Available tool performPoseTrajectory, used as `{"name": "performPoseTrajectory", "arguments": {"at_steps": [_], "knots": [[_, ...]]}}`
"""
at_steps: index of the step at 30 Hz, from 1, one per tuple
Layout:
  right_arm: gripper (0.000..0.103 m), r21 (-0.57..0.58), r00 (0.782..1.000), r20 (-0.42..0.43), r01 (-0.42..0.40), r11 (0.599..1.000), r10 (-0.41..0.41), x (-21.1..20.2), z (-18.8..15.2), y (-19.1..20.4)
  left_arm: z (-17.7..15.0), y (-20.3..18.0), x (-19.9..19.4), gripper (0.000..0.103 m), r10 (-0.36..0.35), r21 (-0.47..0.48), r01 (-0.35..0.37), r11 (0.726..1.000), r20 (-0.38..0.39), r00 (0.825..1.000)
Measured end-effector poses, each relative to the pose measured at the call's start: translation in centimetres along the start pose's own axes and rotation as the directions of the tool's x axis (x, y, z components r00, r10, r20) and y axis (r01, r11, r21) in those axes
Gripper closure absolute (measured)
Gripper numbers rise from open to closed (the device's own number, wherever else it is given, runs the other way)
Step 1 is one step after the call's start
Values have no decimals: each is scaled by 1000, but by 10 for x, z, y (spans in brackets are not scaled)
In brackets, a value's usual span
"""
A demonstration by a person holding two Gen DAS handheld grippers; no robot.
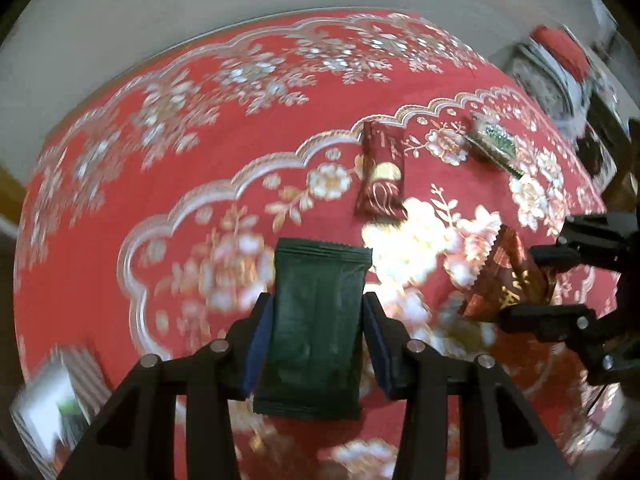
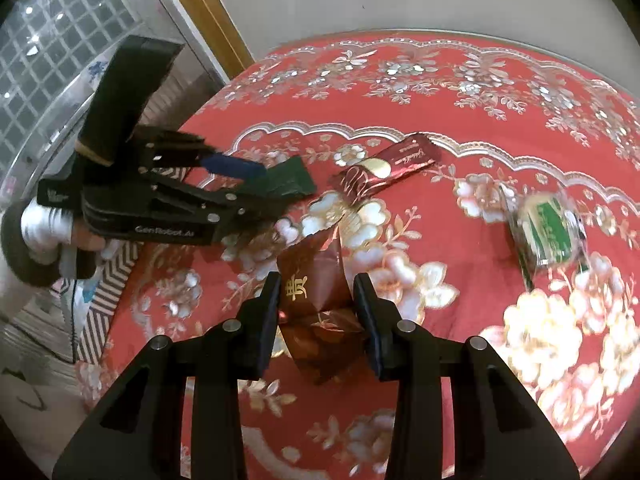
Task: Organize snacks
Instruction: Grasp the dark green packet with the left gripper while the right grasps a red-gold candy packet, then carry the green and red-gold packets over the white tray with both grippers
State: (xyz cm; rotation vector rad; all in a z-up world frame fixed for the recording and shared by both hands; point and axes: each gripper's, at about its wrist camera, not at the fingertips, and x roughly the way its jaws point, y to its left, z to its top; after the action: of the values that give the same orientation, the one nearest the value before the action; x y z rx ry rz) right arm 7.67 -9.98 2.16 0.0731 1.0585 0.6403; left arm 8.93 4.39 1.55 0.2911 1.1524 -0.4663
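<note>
- Left claw (image 1: 318, 344) pinches a dark green packet (image 1: 316, 328), long axis pointing away, lifted over the counter (image 1: 200, 152).
- Right claw (image 2: 316, 320) pinches a red-brown packet (image 2: 314, 296), upright.
- Beyond lie a maroon bar (image 1: 380, 172) and a green-white snack (image 1: 494, 144), apart.

The left tongs (image 1: 318, 338) are matte black plastic, with 2 angular fingers on struts. Each finger carries a dark blue pad (image 1: 260, 344) on its inner face, and round silver screws (image 1: 219, 346) sit on the struts. The right tongs (image 2: 316, 320) have the same black build, with 4 silver screw heads (image 2: 232, 325) showing and black inner faces. Seen from the right wrist view, the left tongs bear white lettering (image 2: 165, 231) on the side, a tall black block on top, and a thin black cable (image 2: 74, 320) hanging below. The hand (image 2: 48, 228) gripping them wears a white glove and a dark sleeve cuff (image 2: 24, 256).
</note>
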Motion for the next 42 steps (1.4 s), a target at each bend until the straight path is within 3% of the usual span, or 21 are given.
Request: {"name": "performPoseTrajectory", "arguments": {"at_steps": [11,26,32,42], "knots": [[67,-26,1000,17,-21,999,22,-16,-5,30,-37,-13,-53,56,86,-159,-73,985,73,994],[67,-122,997,-5,-77,990,77,-18,5,66,-81,-12,-112,56,187,-339,-133,932,132,973],[67,-192,992,-34,-125,973,121,-9,14,89,-107,1,-130,56,241,-420,-169,891,124,962],[67,-301,978,-87,-207,931,189,10,26,133,-155,29,-156,56,332,-553,-228,801,94,939]]}}
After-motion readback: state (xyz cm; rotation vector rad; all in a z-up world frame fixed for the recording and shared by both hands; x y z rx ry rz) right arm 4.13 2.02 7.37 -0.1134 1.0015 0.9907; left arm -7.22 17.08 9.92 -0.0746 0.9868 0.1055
